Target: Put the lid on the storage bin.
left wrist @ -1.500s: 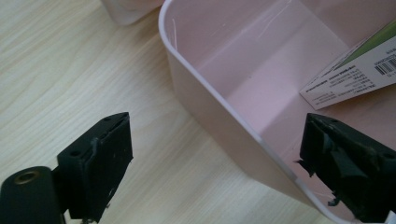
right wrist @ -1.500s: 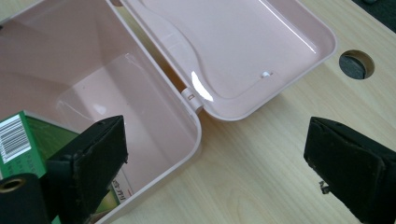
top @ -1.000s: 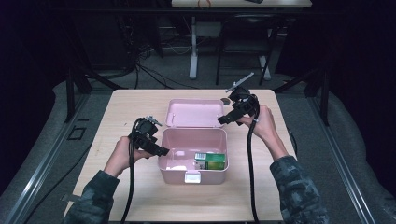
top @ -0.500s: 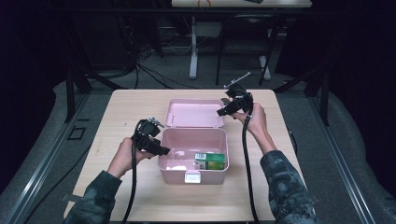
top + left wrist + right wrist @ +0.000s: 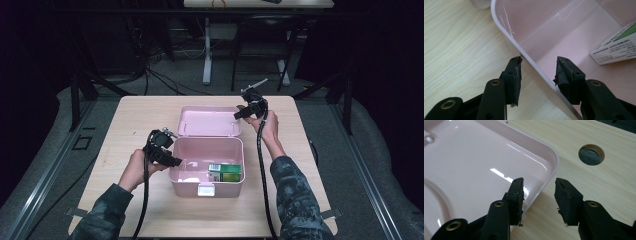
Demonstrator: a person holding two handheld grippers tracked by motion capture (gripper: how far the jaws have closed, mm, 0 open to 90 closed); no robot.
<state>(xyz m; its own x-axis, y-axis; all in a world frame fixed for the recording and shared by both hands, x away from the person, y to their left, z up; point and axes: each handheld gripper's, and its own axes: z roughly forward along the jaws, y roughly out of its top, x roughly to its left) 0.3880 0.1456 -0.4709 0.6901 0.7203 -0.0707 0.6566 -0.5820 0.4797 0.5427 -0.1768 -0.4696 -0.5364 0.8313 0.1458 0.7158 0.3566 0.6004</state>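
The pink box (image 5: pixel 206 165) sits mid-table, its lid (image 5: pixel 207 121) lying open on the far side. The left gripper (image 5: pixel 538 68) has been closing astride the box's left wall, pads not pressing. The right gripper (image 5: pixel 538 187), also closing, straddles the lid's right rim, not yet clamped.

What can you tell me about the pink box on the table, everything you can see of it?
The pink box is glossy plastic with rounded corners, standing open on the wooden table. Its lid lies flat behind it, inside up. A pale latch sits on the front. Inside lie a green and white carton and something small and white. The left claw straddles the left wall, pads not yet pressing; the right claw straddles the lid's corner rim.
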